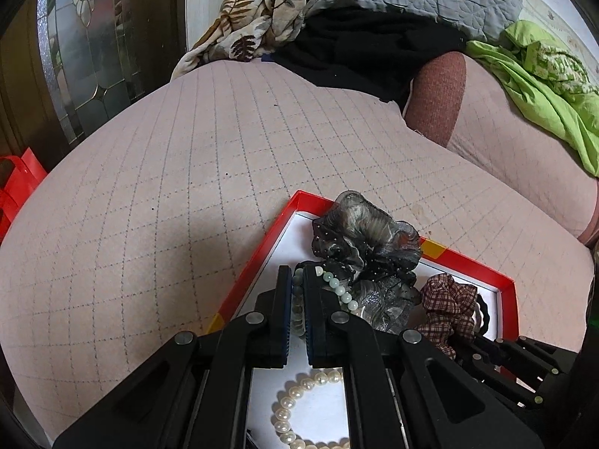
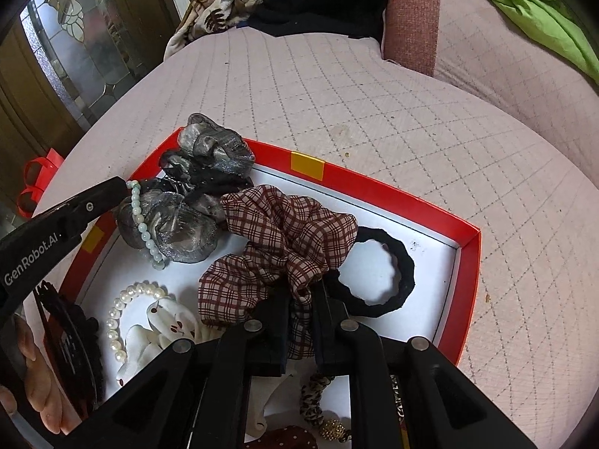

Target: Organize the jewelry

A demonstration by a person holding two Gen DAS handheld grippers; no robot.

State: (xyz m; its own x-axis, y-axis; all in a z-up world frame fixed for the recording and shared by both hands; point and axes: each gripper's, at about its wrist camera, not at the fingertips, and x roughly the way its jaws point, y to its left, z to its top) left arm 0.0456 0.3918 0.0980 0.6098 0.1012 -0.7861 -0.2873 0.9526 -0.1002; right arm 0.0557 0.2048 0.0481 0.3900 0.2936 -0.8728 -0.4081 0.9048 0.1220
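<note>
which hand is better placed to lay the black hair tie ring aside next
Right. Its gripper, fingers shut on the plaid fabric scrunchie, sits right beside the black elastic hair tie ring. The left gripper holds the pale green bead bracelet at the box's far side.

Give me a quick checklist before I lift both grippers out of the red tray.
1. Left gripper shut on the green bead bracelet: ok.
2. Right gripper shut on the plaid scrunchie: ok.
3. Bracelet free of the grey organza scrunchie: not ok, it drapes across it.
4. Plaid scrunchie clear of the black hair tie: not ok, it overlaps it.
5. Pearl bracelet out of the way: ok.
6. Red tray flat on the bed: ok.
</note>
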